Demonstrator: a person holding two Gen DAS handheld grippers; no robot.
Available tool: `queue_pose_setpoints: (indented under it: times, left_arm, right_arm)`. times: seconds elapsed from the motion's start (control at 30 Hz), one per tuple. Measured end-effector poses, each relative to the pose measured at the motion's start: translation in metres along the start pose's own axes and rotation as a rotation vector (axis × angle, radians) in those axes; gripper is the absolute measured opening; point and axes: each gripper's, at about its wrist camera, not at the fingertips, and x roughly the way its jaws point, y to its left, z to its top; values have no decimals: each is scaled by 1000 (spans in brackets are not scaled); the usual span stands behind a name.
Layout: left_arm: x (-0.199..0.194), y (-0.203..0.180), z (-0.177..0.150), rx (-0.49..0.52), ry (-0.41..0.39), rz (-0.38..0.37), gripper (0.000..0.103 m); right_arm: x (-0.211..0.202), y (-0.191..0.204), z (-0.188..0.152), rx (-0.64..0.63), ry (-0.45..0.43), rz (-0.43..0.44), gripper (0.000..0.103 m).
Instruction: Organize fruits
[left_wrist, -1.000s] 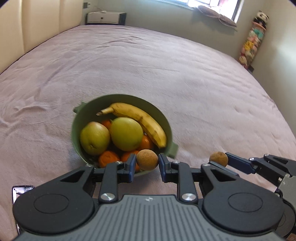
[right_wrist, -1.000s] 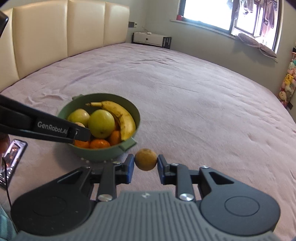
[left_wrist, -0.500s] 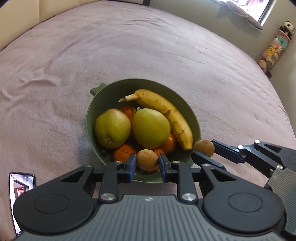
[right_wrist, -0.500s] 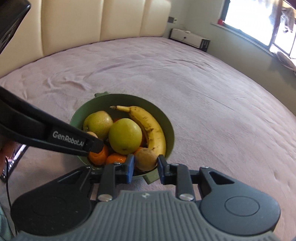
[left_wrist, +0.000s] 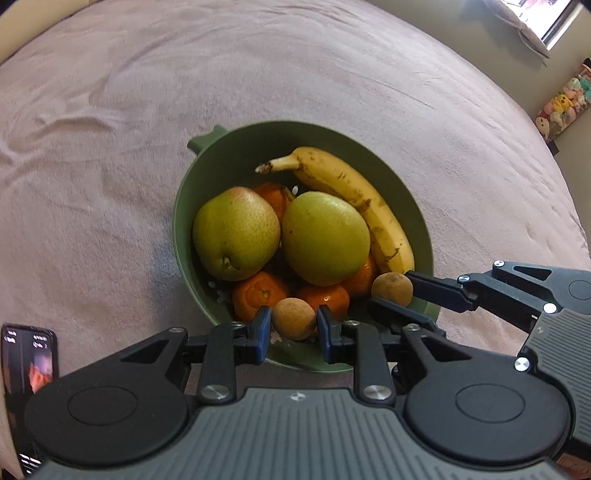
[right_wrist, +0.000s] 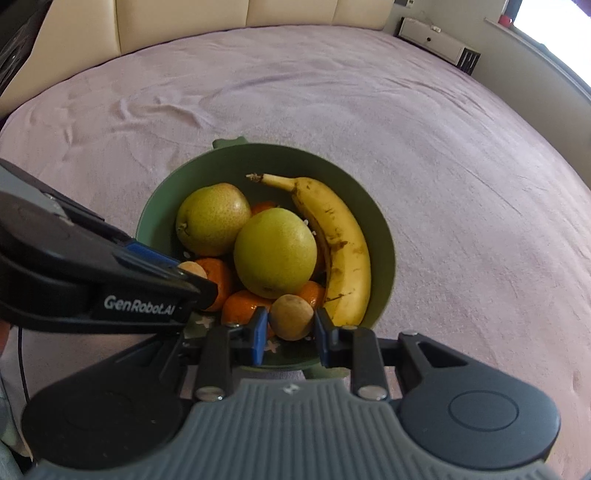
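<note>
Left gripper (left_wrist: 293, 325): closed on a small brown fruit (left_wrist: 294, 318), which is held over the near rim of the green bowl (left_wrist: 236, 155).
Right gripper (right_wrist: 289, 326): closed on a second small brown fruit (right_wrist: 290, 316), likewise held over the bowl's near rim, just right of the left gripper.
Bowl: set on a pink bedspread (left_wrist: 110, 110); a handle is seen at its far left edge.
Contents: two green pears (left_wrist: 236, 232) are laid side by side, a banana (left_wrist: 351, 199) along the right wall, tangerines (left_wrist: 260, 295) beneath.
Phone (left_wrist: 29, 369): seen at the near left, on the bedspread.
</note>
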Motion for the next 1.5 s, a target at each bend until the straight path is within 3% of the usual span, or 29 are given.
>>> queue_pose_setpoints:
  times: [0.43,0.87,0.93,1.0,1.1,1.3,1.5]
  left_arm:
    - [9,-1,-1,11,17,-2,30]
    - [5,-1,1,3,11,-11,50]
    - [2,-2,1,6,5,-8,54]
    - [-2,-3,0,5,0,-12,62]
    - [-9,-7,0,10,-16,-8,74]
    - [-31,-13,-3,31,-99,-17,76]
    - [-61,-25,-12,114,-243,6,77]
  right_arm:
    - [13,0,7,-54,73,37,24]
    - [16,-1,9,-41,83,41,25]
    - [15,-2,9,-38,83,27,29]
    - [12,-4,8,-41,78,4,42]
    - [5,-8,7,-21,67,-8,46]
    - [-21,-12,1,18,-8,-66,62]
    - [-56,-8,-9,40,-93,-175,65]
